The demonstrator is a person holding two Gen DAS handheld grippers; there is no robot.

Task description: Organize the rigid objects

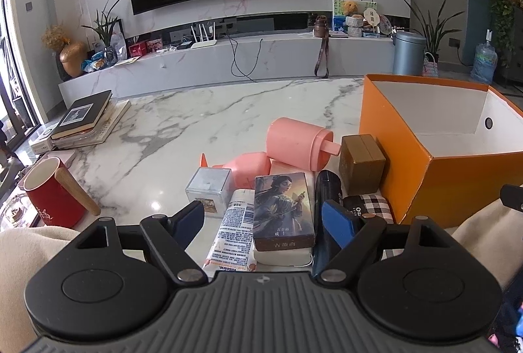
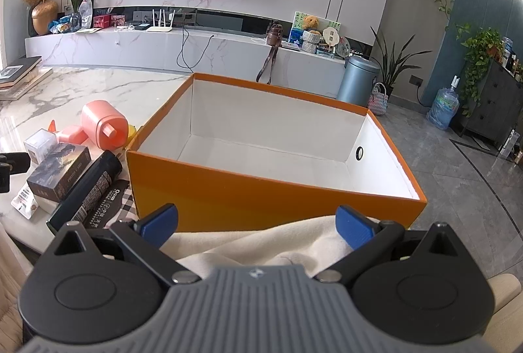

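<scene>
Both tools, left tool (image 1: 266, 220) and right tool (image 2: 258, 222), tilted downward, jaws wide apart.

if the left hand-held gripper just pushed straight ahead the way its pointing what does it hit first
Probably the illustrated card box, which lies between the open fingers of the left hand-held gripper, stacked on a white box. Depth is hard to judge in the fisheye view.

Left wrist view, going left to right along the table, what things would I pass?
Red mug → clear plastic cube → illustrated card box → black tube → gold box → orange box.
</scene>
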